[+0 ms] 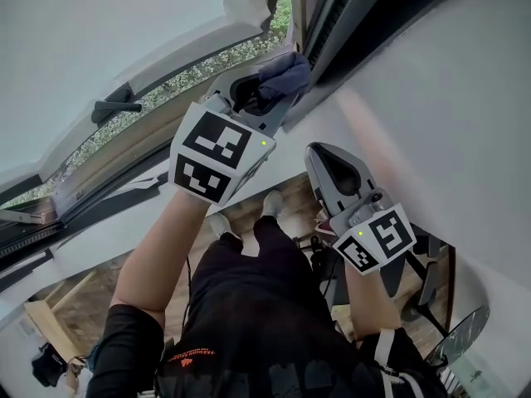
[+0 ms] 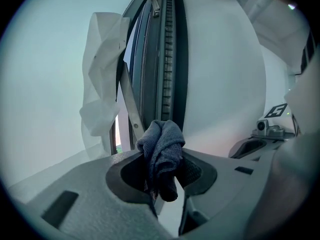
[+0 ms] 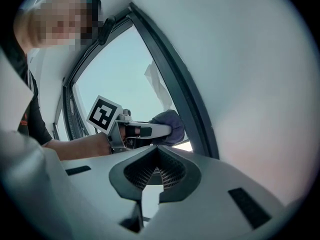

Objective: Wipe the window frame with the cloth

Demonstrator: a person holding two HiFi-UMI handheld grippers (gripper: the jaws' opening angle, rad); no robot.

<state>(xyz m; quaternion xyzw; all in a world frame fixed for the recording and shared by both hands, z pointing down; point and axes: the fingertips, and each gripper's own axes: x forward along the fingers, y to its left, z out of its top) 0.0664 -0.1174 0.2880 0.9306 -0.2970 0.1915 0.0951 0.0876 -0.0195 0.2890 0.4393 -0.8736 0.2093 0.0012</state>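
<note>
Head view: left gripper [image 1: 274,89] clamps a bunched grey-blue cloth [image 1: 286,73] at the dark window frame [image 1: 332,23], probably wadded to fit the frame's channel. Right gripper [image 1: 325,162] sits below the frame.
Left gripper view: cloth pinched between the jaws, apparently touching the frame.
Right gripper view: jaws closed together, nothing between them. Looks idle.
No containers visible.

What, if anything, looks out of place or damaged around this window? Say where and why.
A crumpled white sheet hangs loose beside the dark window frame, looking half peeled or torn; what it is I cannot tell. Otherwise nothing stands out: the left gripper holds the bunched cloth at the frame.
</note>
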